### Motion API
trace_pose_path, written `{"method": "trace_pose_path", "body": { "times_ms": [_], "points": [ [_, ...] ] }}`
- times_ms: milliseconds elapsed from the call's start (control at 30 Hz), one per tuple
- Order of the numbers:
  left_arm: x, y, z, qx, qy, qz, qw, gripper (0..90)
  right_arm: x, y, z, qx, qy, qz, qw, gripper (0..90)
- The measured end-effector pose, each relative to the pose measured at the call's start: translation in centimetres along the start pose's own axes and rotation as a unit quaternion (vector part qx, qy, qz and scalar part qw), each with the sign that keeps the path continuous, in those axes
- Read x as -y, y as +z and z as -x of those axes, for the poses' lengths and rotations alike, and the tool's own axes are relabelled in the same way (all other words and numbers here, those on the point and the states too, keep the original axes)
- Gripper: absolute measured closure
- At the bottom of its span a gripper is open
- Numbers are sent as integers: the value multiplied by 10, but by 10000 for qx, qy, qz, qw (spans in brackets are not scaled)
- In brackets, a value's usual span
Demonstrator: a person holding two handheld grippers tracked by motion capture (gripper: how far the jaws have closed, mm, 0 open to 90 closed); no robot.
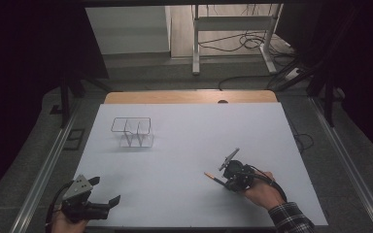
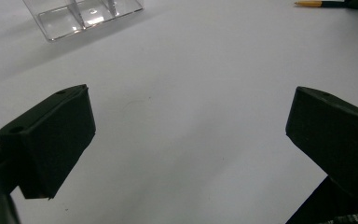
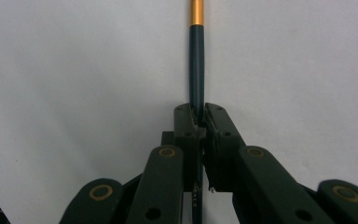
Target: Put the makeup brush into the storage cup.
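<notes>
Pen (image 3: 196, 56) clamped in right gripper (image 3: 198, 116), dark slim barrel with an orange-gold band toward the far end. Jaws pinch it across the barrel; the long part projects forward over the white table (image 1: 184, 145), a short tail runs back between the jaw arms. From the high view the right gripper (image 1: 226, 183) sits at the near right of the table with the pen (image 1: 212, 176) pointing left, low over the surface; whether the tip touches the table, cannot tell.

Left gripper (image 1: 108, 201) at near left corner, jaws spread wide, nothing between them. In the left gripper view the clear plastic organizer (image 2: 81, 16) lies ahead, well apart, and the pen (image 2: 314, 3) shows far off at upper right.

Clear plastic organizer (image 1: 132, 132) stands at far left of table, upright, divided into compartments, apparently empty.

Handling, as judged: pen is light, stiff, smooth-sided and round, so likely to roll or swivel in a narrow pinch. Grip across the barrel looks centred between the pads. A hold nearer the middle of its length would resist pivoting better. The organizer looks thin-walled and light; a nudge from the pen could shift it.
</notes>
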State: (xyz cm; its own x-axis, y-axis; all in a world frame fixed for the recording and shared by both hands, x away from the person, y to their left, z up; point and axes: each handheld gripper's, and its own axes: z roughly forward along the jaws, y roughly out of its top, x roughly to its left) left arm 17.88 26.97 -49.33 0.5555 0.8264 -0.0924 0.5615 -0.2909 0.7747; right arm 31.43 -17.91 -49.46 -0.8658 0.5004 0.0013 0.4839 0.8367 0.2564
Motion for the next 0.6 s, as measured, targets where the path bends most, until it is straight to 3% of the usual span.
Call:
{"method": "trace_pose_path", "body": {
  "times_ms": [267, 600],
  "points": [
    [0, 0, 0, -7, 4, -6, 10000, 16, 0, -1, -1, 73, 15, -9, 10000, 838],
    [0, 0, 0, -18, 1, -12, 10000, 18, 0, -16, -2, 120, 22, 284, 9995, 838]
  ]
}}
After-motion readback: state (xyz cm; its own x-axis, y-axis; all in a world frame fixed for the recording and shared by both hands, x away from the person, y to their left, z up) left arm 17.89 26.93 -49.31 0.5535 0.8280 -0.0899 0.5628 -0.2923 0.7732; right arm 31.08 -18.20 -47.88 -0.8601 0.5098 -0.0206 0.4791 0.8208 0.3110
